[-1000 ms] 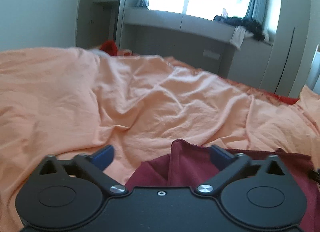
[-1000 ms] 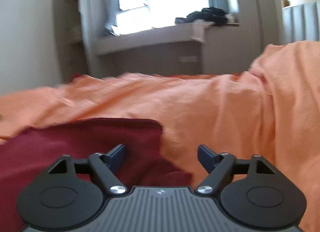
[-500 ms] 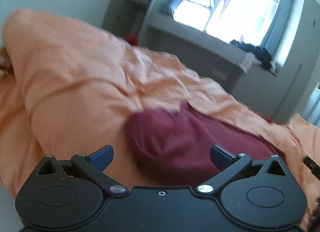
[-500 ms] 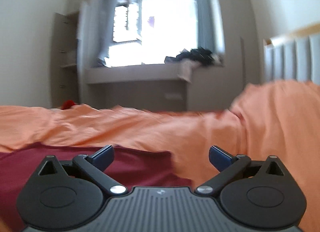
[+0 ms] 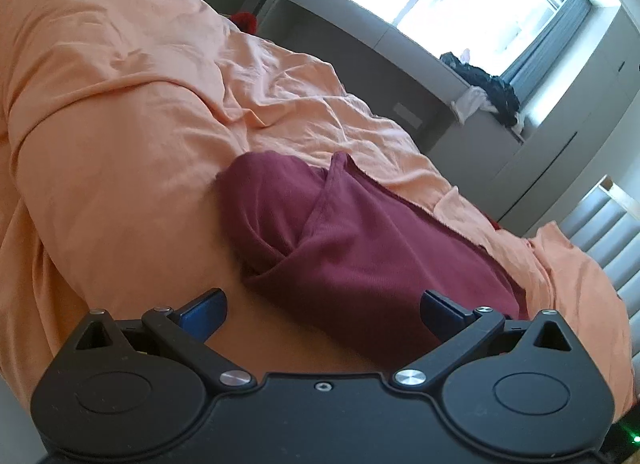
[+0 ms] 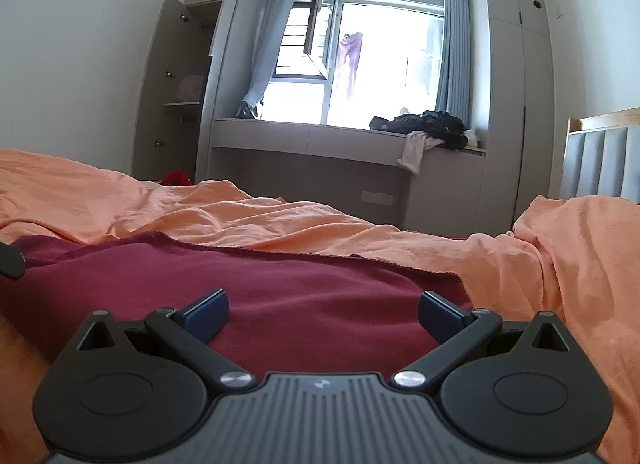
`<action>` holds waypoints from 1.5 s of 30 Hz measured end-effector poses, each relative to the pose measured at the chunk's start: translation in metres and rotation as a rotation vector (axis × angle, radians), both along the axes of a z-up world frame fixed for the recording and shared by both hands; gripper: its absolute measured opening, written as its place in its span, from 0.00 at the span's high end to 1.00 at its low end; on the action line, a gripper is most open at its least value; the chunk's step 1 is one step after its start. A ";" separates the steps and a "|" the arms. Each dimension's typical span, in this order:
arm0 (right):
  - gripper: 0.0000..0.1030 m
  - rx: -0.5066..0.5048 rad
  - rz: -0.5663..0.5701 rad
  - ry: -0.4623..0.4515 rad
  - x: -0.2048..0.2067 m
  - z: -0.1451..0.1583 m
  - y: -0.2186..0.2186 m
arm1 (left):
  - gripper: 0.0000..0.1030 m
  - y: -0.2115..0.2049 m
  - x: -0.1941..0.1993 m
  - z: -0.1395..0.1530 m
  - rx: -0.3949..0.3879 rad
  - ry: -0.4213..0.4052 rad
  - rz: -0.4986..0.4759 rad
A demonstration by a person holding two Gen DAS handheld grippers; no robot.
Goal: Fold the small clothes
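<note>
Dark red garment (image 5: 360,248) lies on the orange bed sheet (image 5: 120,112), one end bunched. Left gripper (image 5: 322,306) and right gripper (image 6: 322,306) both spread wide, empty. Risk: pinching sheet along with cloth

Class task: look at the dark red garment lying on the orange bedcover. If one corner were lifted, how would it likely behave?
The dark red garment looks soft: it already bunches and folds over itself, so it would probably droop rather than hold shape. It seems thin, so likely light. On the rumpled orange bedcover, it may drag instead of sliding cleanly.
</note>
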State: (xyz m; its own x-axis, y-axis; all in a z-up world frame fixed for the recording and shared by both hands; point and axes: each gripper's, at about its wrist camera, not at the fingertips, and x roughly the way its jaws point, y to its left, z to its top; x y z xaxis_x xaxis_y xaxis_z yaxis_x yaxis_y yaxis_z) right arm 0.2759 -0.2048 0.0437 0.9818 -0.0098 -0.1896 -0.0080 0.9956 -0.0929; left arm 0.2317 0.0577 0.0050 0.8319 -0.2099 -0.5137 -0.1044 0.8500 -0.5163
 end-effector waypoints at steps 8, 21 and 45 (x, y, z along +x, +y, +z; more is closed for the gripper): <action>0.00 0.127 0.021 0.004 0.009 -0.036 -0.002 | 0.00 0.000 0.005 -0.002 -0.004 0.025 0.002; 0.00 0.119 0.008 -0.032 0.005 -0.045 -0.001 | 0.00 0.002 0.007 -0.004 -0.016 0.037 0.005; 0.00 0.095 0.045 0.008 0.009 -0.036 -0.003 | 0.01 -0.009 0.033 -0.011 -0.108 0.027 -0.091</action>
State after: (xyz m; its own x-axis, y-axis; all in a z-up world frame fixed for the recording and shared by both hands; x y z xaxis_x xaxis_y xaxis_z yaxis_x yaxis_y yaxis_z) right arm 0.2850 -0.2074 0.0080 0.9794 0.0523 -0.1952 -0.0529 0.9986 0.0020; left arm 0.2650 0.0484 -0.0062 0.7929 -0.3395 -0.5060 -0.0441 0.7963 -0.6033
